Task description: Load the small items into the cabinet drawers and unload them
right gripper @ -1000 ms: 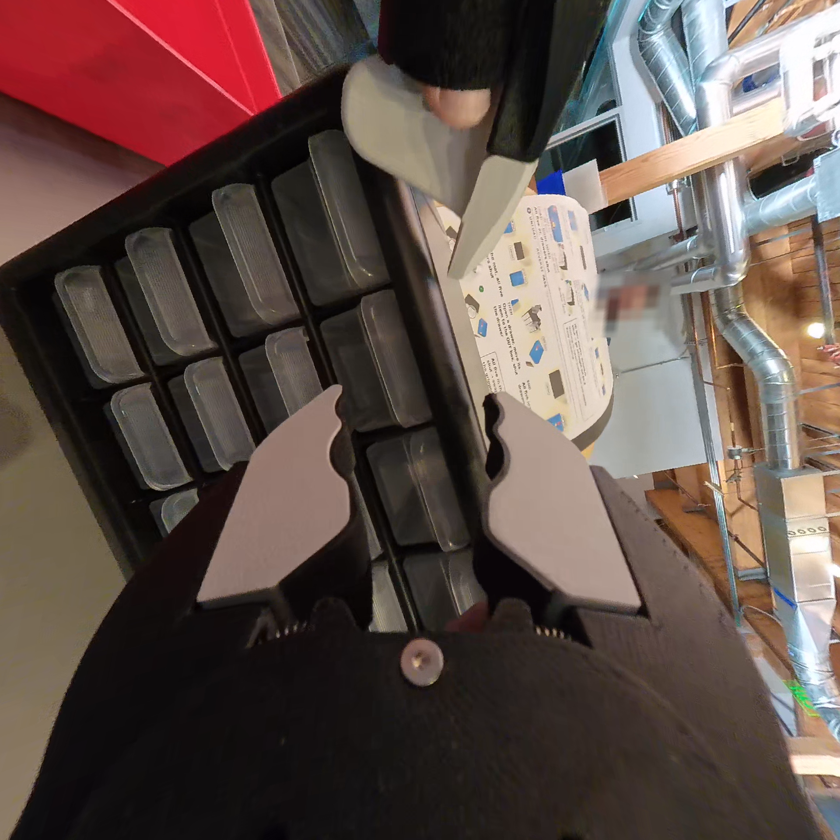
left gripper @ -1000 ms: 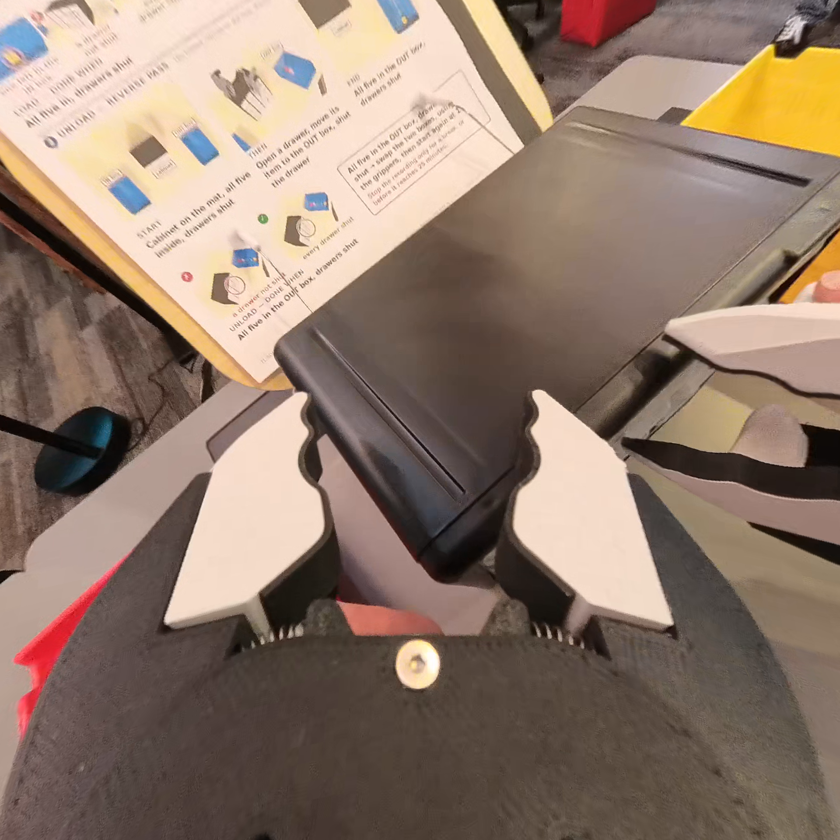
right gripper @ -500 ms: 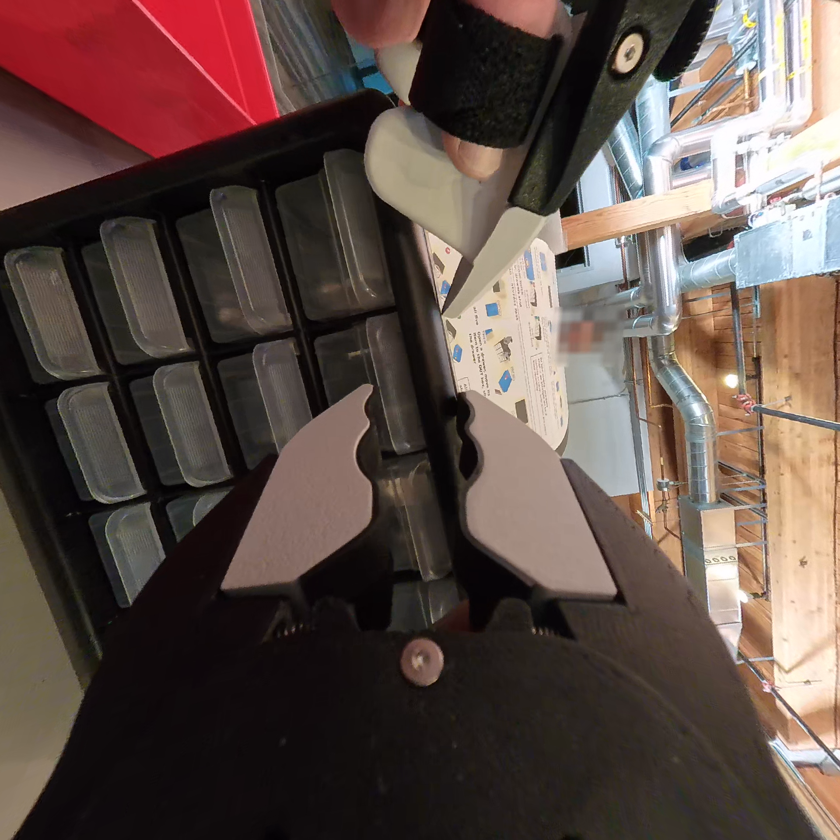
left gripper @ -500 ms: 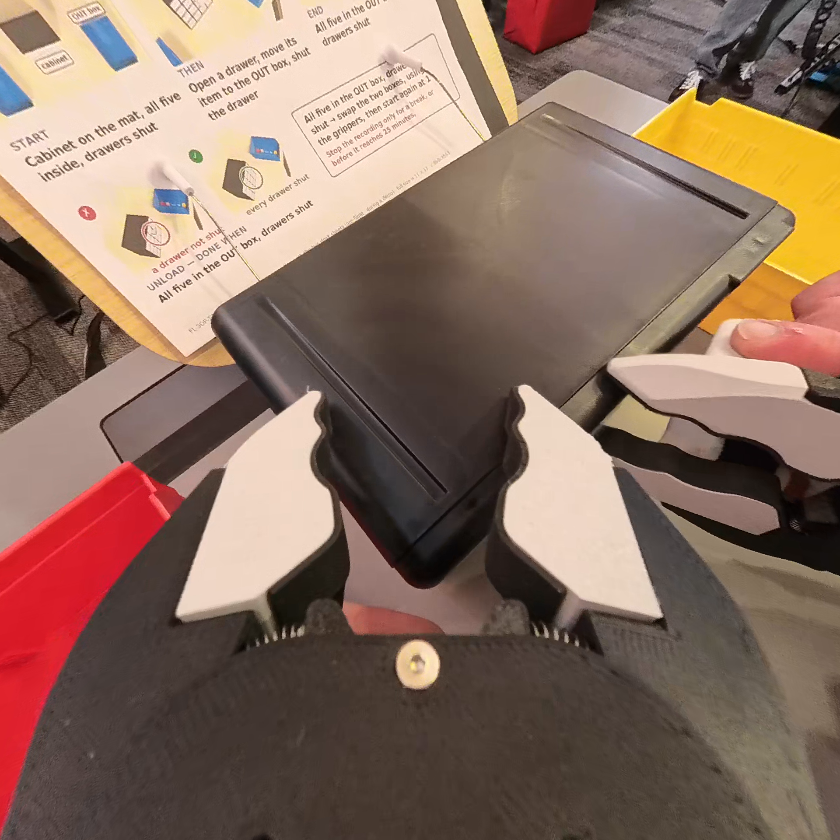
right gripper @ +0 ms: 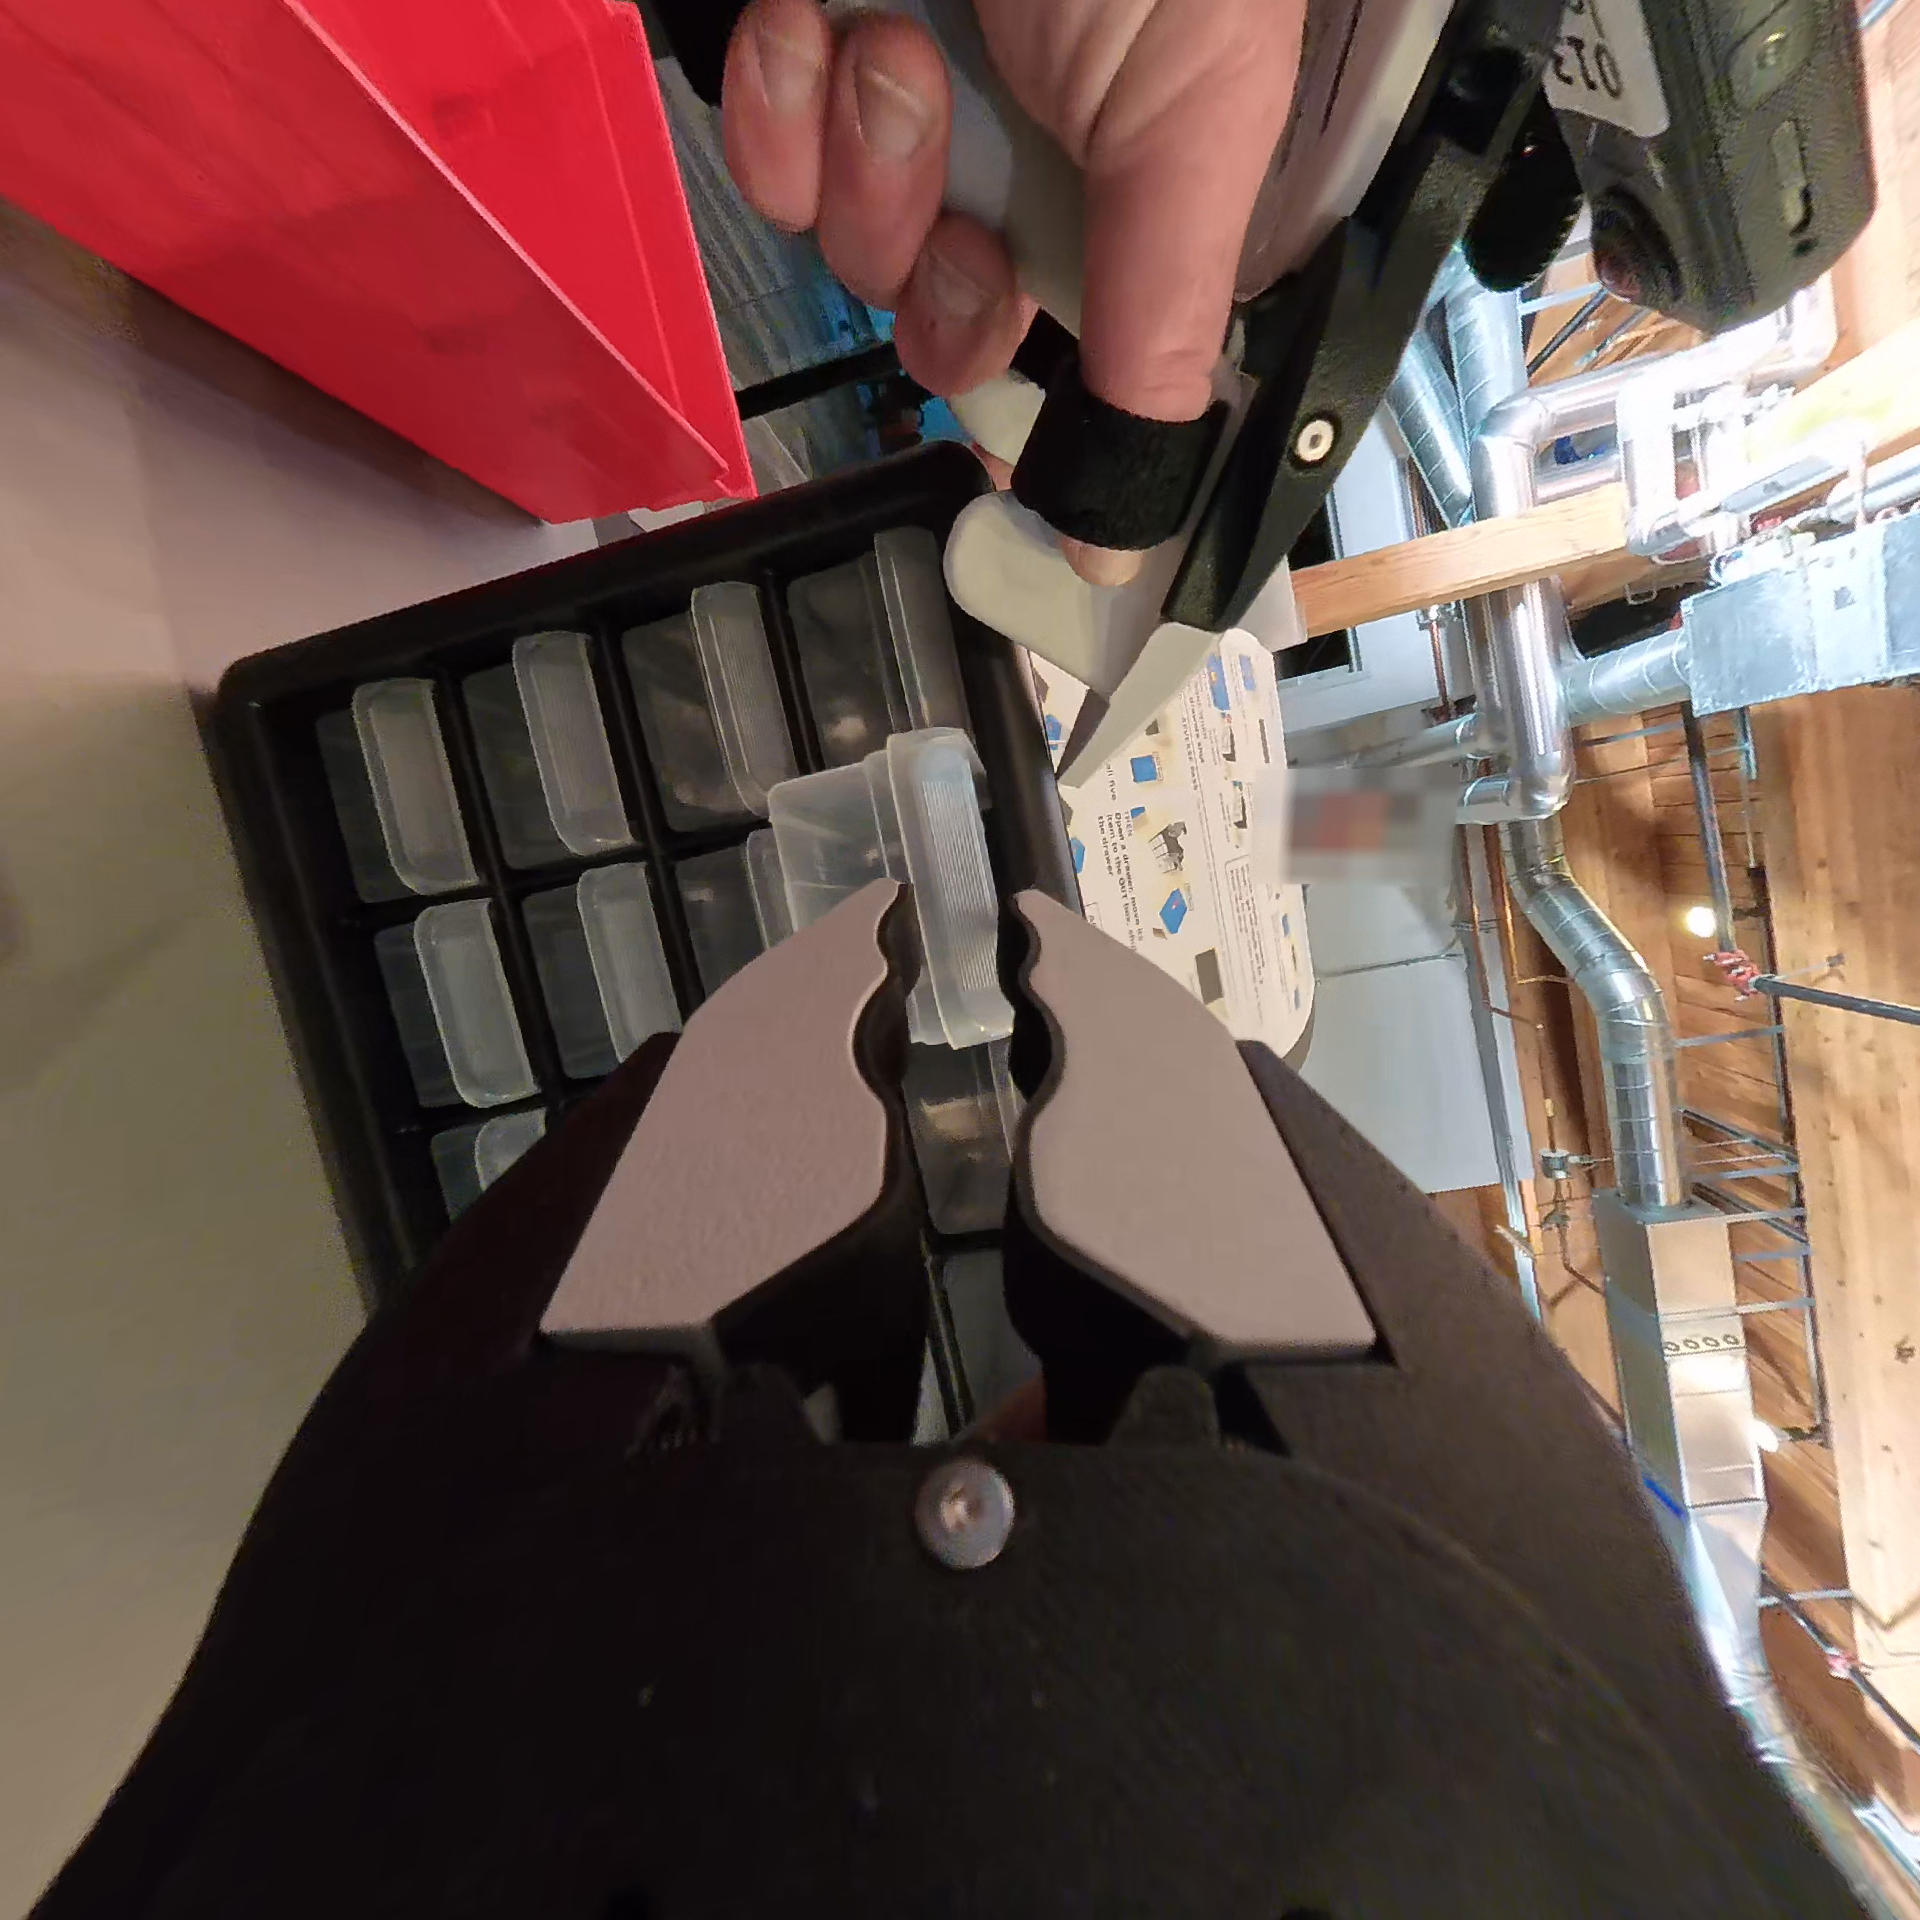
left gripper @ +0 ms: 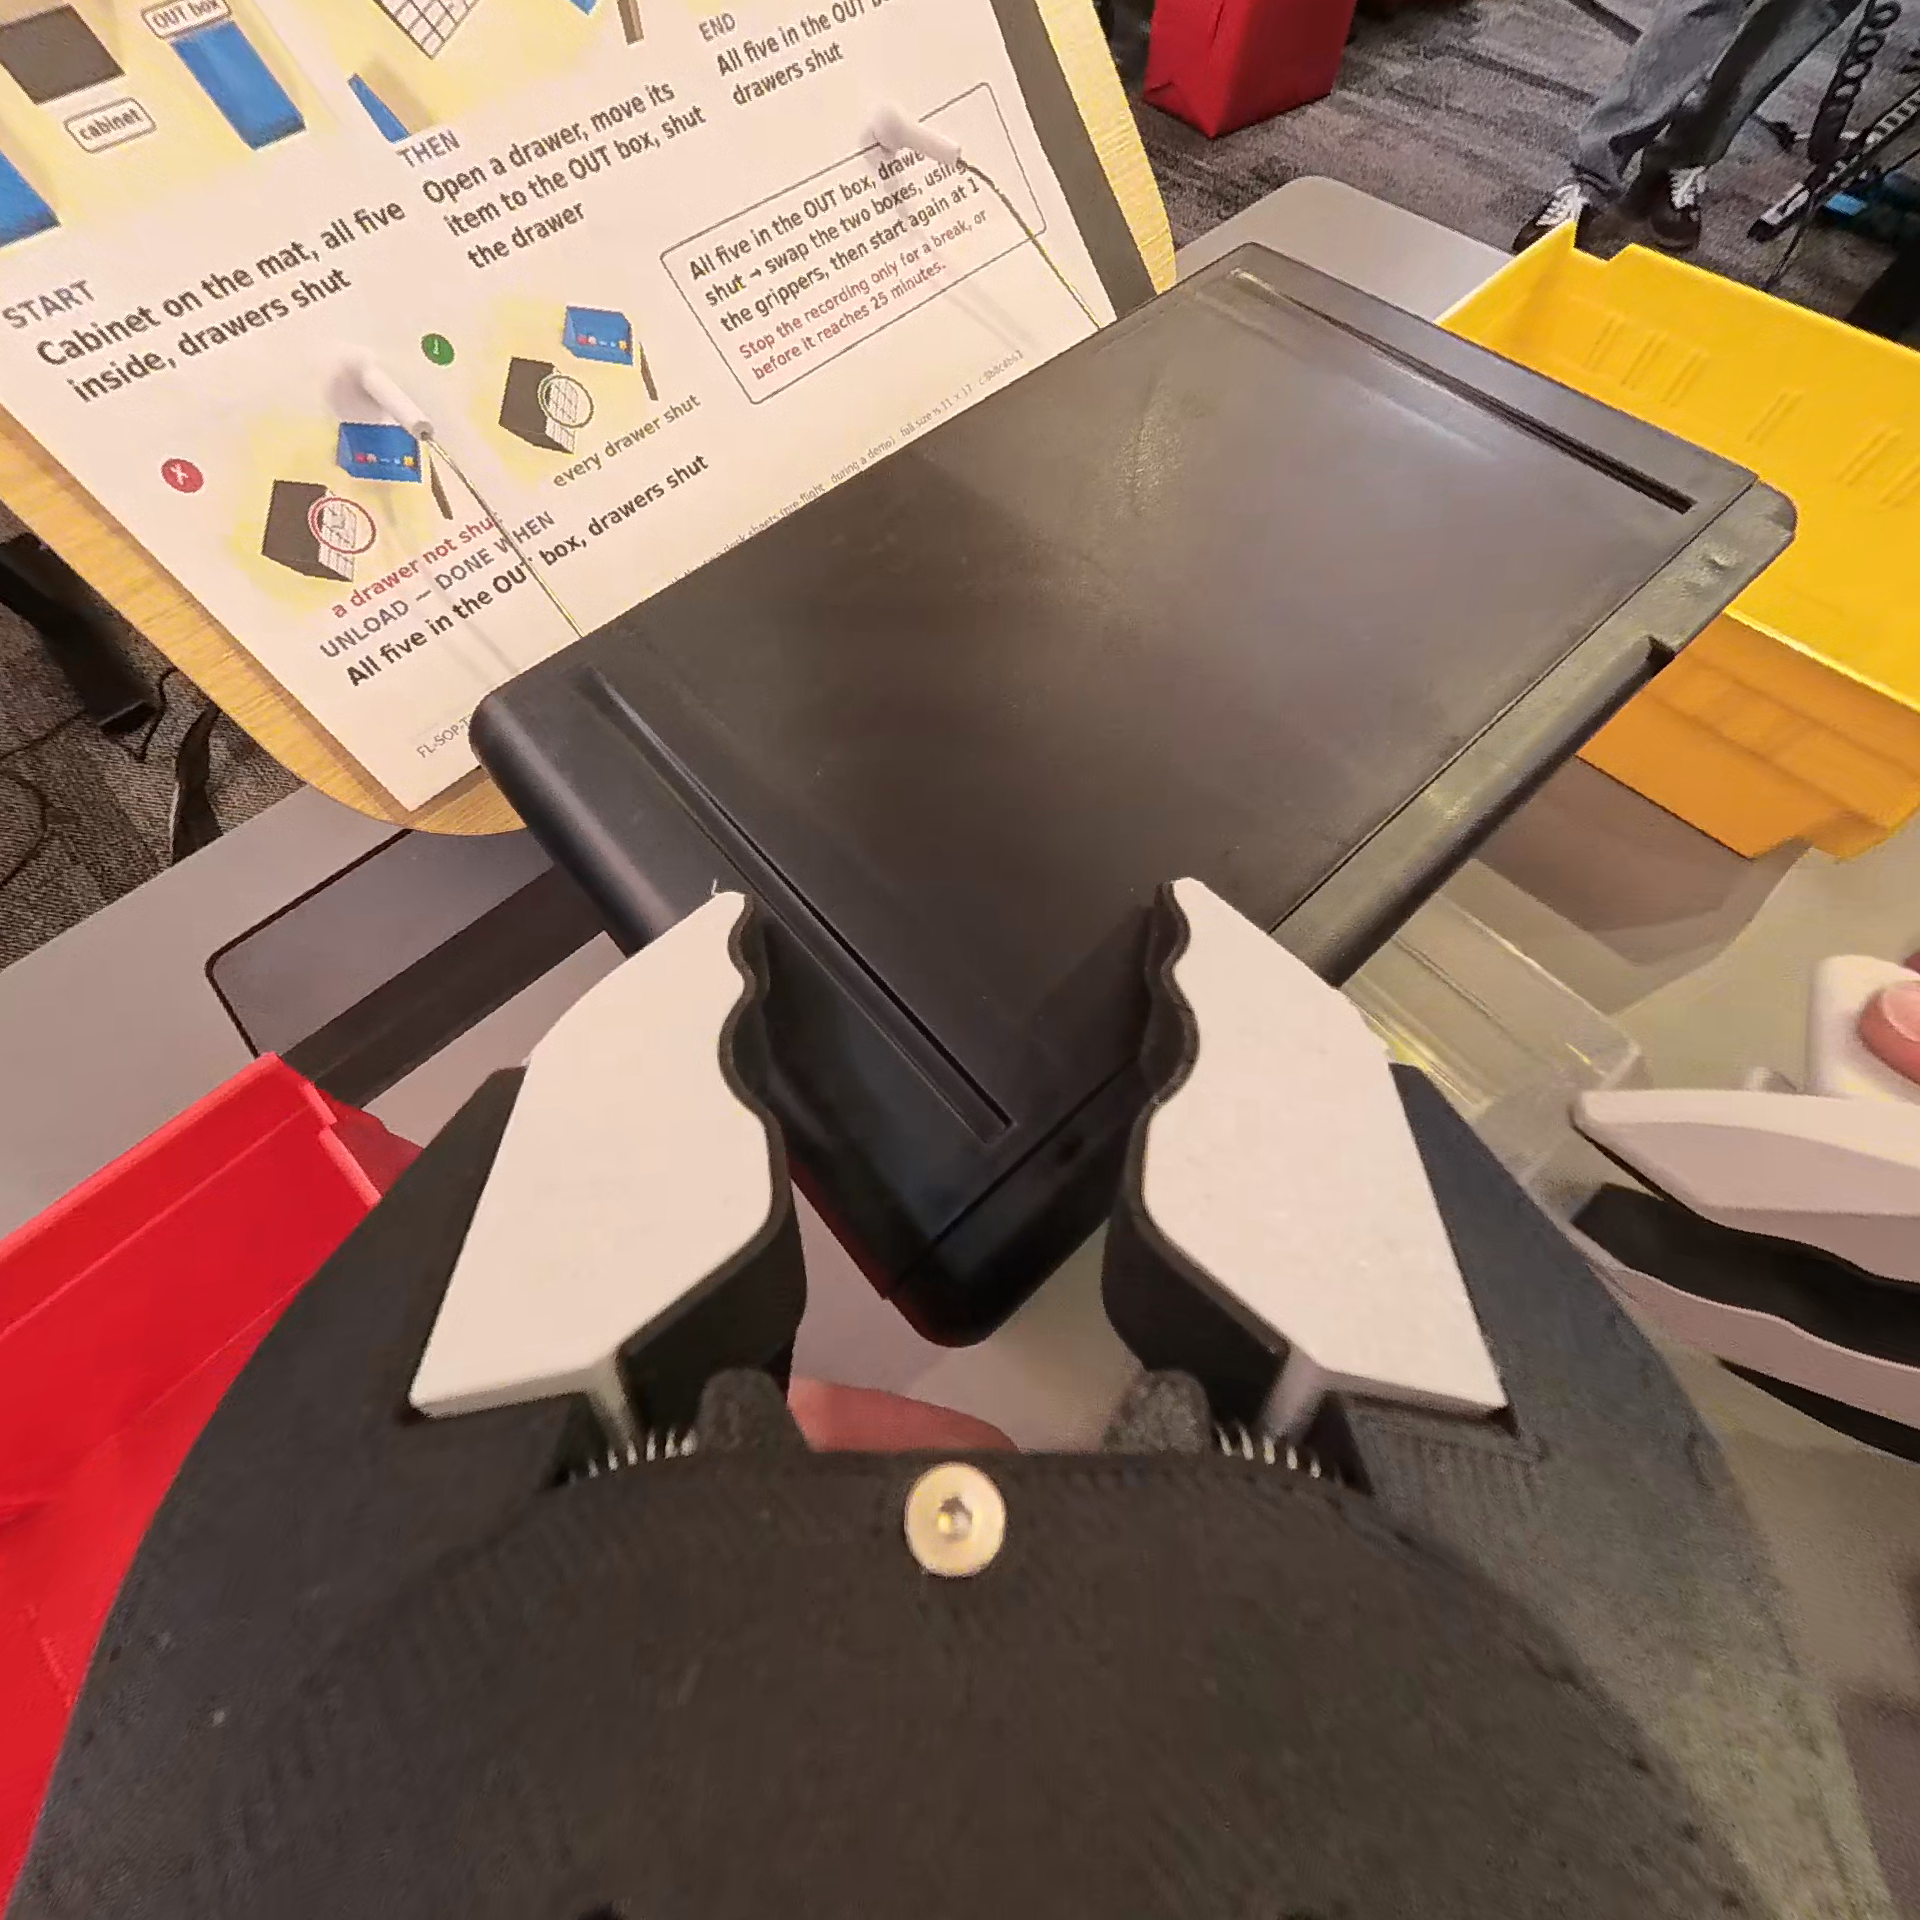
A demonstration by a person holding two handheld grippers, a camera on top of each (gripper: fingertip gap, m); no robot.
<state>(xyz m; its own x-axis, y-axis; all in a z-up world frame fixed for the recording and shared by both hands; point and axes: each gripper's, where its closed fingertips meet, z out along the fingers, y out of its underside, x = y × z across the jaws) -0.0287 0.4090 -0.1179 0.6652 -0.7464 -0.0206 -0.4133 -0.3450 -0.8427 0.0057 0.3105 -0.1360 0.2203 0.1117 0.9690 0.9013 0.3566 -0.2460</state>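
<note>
While the cabinet (left gripper: 1091, 665) is braced by the wide-spread left gripper (left gripper: 956, 914), one clear drawer (right gripper: 940, 883) is gripped, partly drawn out, by the right gripper (right gripper: 956, 914); item transfer remains.

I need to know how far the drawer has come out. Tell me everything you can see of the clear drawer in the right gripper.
The clear drawer is translucent, plastic-looking, with a ribbed front handle. It sticks partly out of the black cabinet, near the cabinet's edge, while neighbouring drawers sit flush. The right gripper is shut on its handle. Its contents cannot be made out.
</note>
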